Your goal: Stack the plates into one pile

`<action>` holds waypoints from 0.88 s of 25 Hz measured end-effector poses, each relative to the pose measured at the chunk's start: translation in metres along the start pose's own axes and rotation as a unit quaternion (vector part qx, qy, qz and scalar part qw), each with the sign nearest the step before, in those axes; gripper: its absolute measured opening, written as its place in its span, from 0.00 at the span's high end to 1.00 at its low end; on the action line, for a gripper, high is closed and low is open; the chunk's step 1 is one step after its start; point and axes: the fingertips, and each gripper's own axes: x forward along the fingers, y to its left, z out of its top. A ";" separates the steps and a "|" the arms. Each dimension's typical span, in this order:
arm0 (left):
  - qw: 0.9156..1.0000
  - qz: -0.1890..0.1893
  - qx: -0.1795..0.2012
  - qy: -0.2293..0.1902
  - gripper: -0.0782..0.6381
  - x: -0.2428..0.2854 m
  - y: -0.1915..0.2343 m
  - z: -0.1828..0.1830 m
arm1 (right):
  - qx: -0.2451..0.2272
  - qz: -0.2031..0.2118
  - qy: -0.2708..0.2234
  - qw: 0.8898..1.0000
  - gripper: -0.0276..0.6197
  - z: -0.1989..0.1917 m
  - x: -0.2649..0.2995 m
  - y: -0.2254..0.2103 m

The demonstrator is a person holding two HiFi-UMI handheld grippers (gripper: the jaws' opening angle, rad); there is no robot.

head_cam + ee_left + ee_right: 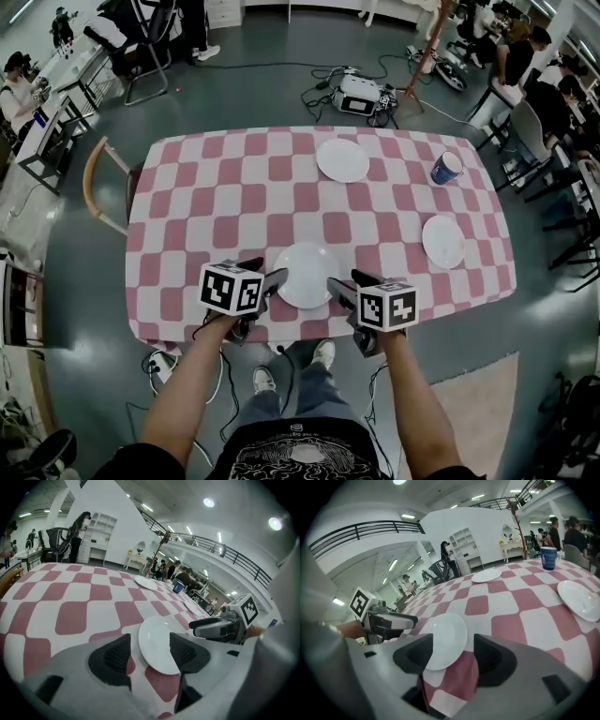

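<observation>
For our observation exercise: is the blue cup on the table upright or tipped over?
Upright. In the right gripper view the blue cup stands on its base, rim on top.

Left gripper view: right edge of the near plate (157, 641) is hidden behind a pad of the left tongs (151, 652). Right gripper view: its left edge sits behind the right tongs (453, 656). Contact with either: cannot tell. Blue cup (446, 168) print: too small to read.

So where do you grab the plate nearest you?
By its thin rim, sliding in low from a side. The near plate lies flat on the tablecloth, so only the edge offers a pinch. The left hand-held gripper, jaws open, faces its left edge.
</observation>
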 end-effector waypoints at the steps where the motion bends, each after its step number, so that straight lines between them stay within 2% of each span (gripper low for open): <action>1: 1.000 -0.002 -0.004 0.006 0.52 0.004 0.000 -0.002 | 0.009 0.006 0.006 1.000 0.53 -0.003 0.003 -0.002; 8: 0.998 -0.016 -0.035 0.058 0.52 0.020 0.001 -0.021 | 0.052 0.028 0.048 0.997 0.55 -0.020 0.018 -0.007; 14: 0.997 -0.003 -0.037 0.070 0.59 0.022 0.005 -0.025 | 0.072 0.032 0.062 0.995 0.58 -0.026 0.023 -0.005; 16: 0.996 -0.003 -0.035 0.077 0.60 0.023 0.004 -0.026 | 0.083 0.038 0.067 0.994 0.64 -0.027 0.025 -0.002; 22: 0.996 0.005 -0.039 0.081 0.66 0.026 0.004 -0.026 | 0.119 0.026 0.060 0.991 0.72 -0.027 0.027 -0.005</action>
